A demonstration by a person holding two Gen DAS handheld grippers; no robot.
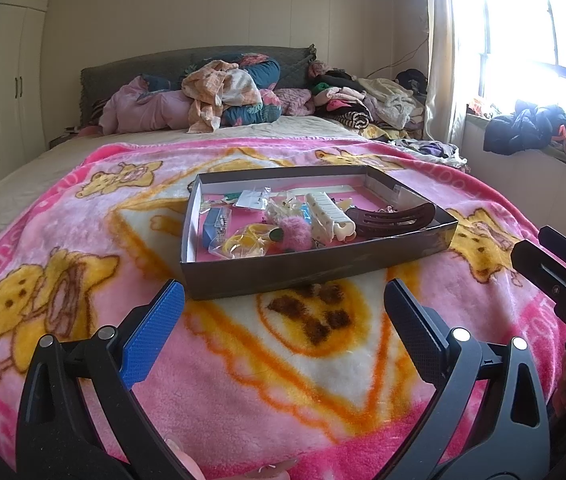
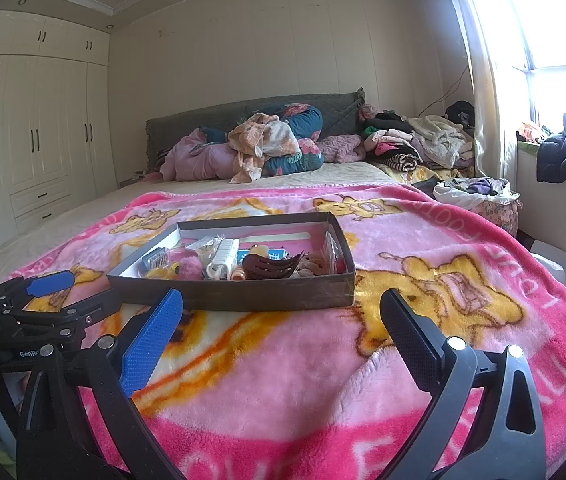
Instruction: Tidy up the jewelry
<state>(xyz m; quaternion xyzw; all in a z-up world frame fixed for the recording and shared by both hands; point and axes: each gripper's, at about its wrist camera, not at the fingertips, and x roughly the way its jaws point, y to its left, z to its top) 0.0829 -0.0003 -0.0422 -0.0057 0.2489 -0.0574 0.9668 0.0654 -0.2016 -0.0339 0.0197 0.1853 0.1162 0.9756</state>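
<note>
Low in the frame, the left claw (image 1: 283,300) and right claw (image 2: 281,312) both gape wide and empty above the pink blanket (image 1: 243,380), probably poised to reach in. Just beyond, mid-frame, lies the shallow box (image 1: 283,268) holding the jumbled hair clips (image 1: 391,220) and trinkets together.

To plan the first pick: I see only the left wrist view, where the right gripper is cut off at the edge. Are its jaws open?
Observer: Yes, the right gripper has its jaws wide apart, with nothing between them.
Operator: Where is it, relative to the box?
Observer: Short of the near wall of the box, over the blanket.
Operator: Is anything beside the bed, on the window side?
Observer: A white bag with clothes in it.
</note>
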